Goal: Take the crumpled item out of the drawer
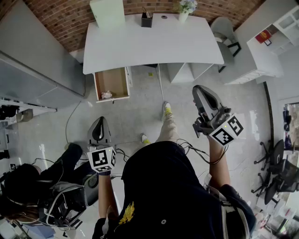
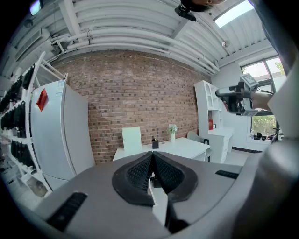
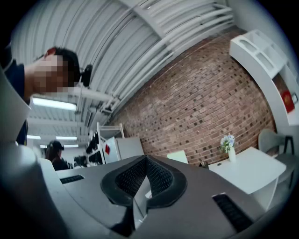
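Observation:
In the head view a pale crumpled item (image 1: pixel 106 94) lies in the open wooden drawer (image 1: pixel 112 83) under the left end of the white desk (image 1: pixel 154 42). The drawer stands well ahead of both grippers. My left gripper (image 1: pixel 98 120) is held low on the left, pointing toward the drawer, its jaws shut with nothing between them (image 2: pixel 152 154). My right gripper (image 1: pixel 199 88) is raised on the right, off to the side of the desk, also shut and empty (image 3: pixel 146 158). The drawer's inside is hidden in both gripper views.
On the desk stand a pen holder (image 1: pixel 147 19), a flower vase (image 1: pixel 184 8) and a pale green board (image 1: pixel 107 13). A grey chair (image 1: pixel 225 33) and white shelves (image 1: pixel 271 39) are at the right, a grey cabinet (image 1: pixel 32 60) at the left. A seated person (image 1: pixel 28 186) and floor cables (image 1: pixel 187 148) are close by.

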A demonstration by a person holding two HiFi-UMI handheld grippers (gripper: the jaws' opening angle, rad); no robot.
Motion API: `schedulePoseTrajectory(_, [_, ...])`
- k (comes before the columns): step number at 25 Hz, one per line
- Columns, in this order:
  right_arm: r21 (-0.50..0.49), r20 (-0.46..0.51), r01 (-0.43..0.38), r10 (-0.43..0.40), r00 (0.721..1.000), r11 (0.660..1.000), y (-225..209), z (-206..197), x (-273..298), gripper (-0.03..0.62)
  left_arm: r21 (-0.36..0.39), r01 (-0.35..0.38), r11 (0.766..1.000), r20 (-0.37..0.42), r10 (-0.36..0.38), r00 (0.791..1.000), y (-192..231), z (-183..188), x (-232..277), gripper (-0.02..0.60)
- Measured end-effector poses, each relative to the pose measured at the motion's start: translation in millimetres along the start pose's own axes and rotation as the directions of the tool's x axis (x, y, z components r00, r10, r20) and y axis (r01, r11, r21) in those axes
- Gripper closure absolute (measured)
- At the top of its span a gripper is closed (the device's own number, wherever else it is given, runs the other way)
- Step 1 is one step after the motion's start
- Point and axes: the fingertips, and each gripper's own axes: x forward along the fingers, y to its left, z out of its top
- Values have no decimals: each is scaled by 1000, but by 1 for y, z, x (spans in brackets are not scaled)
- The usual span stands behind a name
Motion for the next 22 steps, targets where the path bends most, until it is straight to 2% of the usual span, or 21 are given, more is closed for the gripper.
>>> schedulePoseTrajectory(3, [-117, -103, 27, -39, 994, 993, 5, -22, 1, 568, 22, 21, 1000, 38, -22, 999, -12, 17, 5, 565])
schedulePoseTrajectory(7, [-126, -144, 41, -59, 988, 991, 7, -38, -1, 568, 48, 23, 999, 59, -25, 998, -20, 28, 2, 565])
schedulePoseTrajectory(11, [-208, -193, 86, -127, 973, 974, 5, -54, -3, 568, 38, 12, 999, 57, -14, 998, -17, 28, -4, 565])
schedulePoseTrajectory(15, [-292, -219, 121, -190, 957, 949, 5, -66, -1, 568, 13, -6, 1000, 54, 5, 999, -14, 29, -10, 565])
schedulePoseTrajectory(22, [-351, -212, 120, -204, 956, 929, 25, -79, 8, 566, 43, -15, 999, 83, 11, 997, -9, 34, -15, 565])
